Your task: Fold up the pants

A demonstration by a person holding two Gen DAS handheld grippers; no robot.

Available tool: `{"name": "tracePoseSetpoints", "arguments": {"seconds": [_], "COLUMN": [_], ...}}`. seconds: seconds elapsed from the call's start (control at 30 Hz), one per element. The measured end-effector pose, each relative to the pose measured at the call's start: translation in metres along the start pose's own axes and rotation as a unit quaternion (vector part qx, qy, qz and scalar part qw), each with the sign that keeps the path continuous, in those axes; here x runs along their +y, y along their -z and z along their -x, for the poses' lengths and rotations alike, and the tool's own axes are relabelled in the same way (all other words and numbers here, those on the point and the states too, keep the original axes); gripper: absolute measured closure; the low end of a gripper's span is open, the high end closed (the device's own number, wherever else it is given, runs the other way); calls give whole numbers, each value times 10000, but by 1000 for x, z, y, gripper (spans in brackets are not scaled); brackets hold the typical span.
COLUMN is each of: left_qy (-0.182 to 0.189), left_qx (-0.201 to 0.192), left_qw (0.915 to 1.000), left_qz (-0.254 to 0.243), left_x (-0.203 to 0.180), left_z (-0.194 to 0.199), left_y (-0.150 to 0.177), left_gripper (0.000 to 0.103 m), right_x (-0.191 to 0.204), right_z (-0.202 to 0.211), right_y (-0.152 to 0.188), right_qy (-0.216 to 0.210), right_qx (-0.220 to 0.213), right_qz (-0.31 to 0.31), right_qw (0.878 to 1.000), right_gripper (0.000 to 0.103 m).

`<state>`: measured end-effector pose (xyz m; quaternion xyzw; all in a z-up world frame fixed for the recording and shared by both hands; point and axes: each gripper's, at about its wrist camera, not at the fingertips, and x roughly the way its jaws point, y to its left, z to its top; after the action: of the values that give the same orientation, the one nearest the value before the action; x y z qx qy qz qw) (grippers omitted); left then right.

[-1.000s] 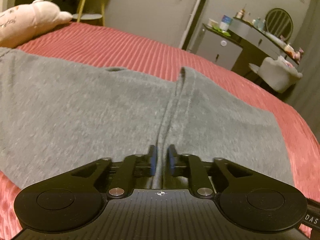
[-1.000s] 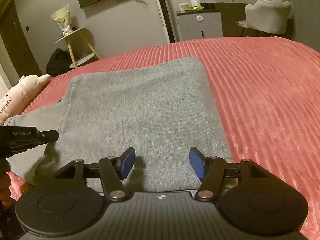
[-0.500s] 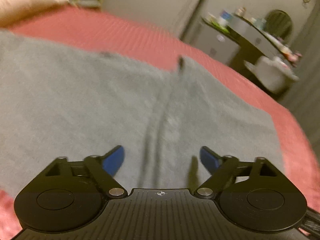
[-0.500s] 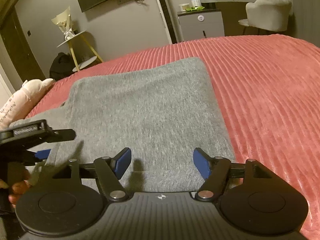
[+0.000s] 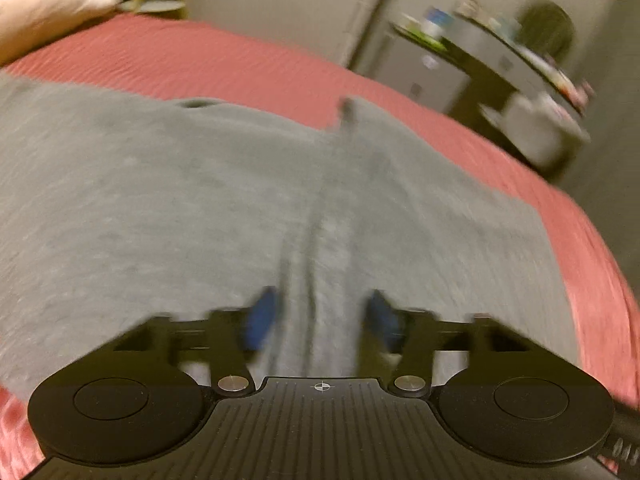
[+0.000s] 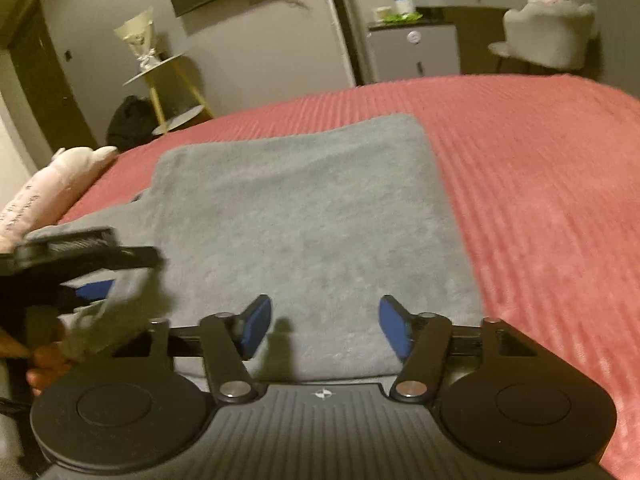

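Note:
The grey pants (image 5: 160,208) lie folded flat on the red bed, also seen in the right wrist view (image 6: 312,216). My left gripper (image 5: 322,320) is at the pants' near edge with its blue pads partly apart around a raised ridge of grey cloth; the view is blurred. In the right wrist view it shows at the left (image 6: 96,276) with grey cloth draped at its pads. My right gripper (image 6: 326,330) is open and empty, low over the near edge of the pants.
The red ribbed bedspread (image 6: 540,200) stretches right and beyond the pants. A pink plush pillow (image 6: 44,196) lies at the bed's left. A side table (image 6: 164,80), cabinet (image 6: 416,48) and chair (image 6: 548,36) stand beyond the bed.
My left gripper opened from its shut grip on the cloth ridge, then narrowed partway around it again and shifted. My right gripper stayed open and moved slightly nearer.

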<state>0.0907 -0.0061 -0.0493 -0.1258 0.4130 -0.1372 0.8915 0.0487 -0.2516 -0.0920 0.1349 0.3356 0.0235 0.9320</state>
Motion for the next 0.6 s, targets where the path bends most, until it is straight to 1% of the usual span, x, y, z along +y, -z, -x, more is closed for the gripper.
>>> {"name": "tracePoseSetpoints", "arguments": {"seconds": [0.03, 0.07, 0.13, 0.2, 0.23, 0.3, 0.33, 0.37, 0.43, 0.47, 0.5, 0.53, 0.57, 0.6], "left_qy": [59, 105, 346, 567, 570, 386, 310, 256, -2, -268, -473, -473, -416, -402], "left_qx": [29, -11, -252, -637, -780, -983, -974, -910, -653, -563, -566, -677, -852, -1074], "left_qw": [10000, 9999, 9986, 9946, 9933, 9926, 9923, 9918, 9901, 9890, 9863, 9831, 9806, 9781], "left_qz": [-40, -10, 298, 598, 628, 603, 699, 857, 1242, 1343, 1474, 1635, 1716, 1739], "left_x": [-2, -2, 7, 19, 21, 21, 24, 29, 39, 45, 49, 55, 62, 70], "left_z": [-1, 1, 10, 24, 30, 39, 39, 37, 29, 26, 27, 33, 41, 52], "left_y": [0, 0, -2, -5, -6, -7, -8, -9, -11, -13, -15, -17, -18, -19], "left_gripper": [83, 85, 86, 87, 87, 87, 87, 87, 85, 78, 59, 53, 44, 30], "right_x": [0, 0, -3, -9, -12, -15, -16, -15, -12, -10, -9, -8, -9, -10], "right_z": [1, 1, 5, 12, 16, 25, 27, 28, 22, 16, 9, 7, 7, 10], "right_y": [0, -1, -1, -2, -1, 0, 1, 1, 2, 2, 1, 1, 0, 0], "right_qy": [8, 18, 15, -53, -118, -309, -367, -372, -179, -59, 38, 61, 42, -46], "right_qx": [-4, -13, -71, -250, -345, -545, -592, -598, -407, -235, -84, -50, -83, -174], "right_qz": [-17, -65, -196, -378, -447, -574, -594, -572, -466, -407, -357, -344, -356, -403], "right_qw": [10000, 10000, 9998, 9990, 9983, 9964, 9958, 9959, 9979, 9989, 9993, 9994, 9993, 9990], "right_gripper": [43, 43, 44, 44, 44, 44, 44, 43, 42, 41, 39, 39, 38, 38]}}
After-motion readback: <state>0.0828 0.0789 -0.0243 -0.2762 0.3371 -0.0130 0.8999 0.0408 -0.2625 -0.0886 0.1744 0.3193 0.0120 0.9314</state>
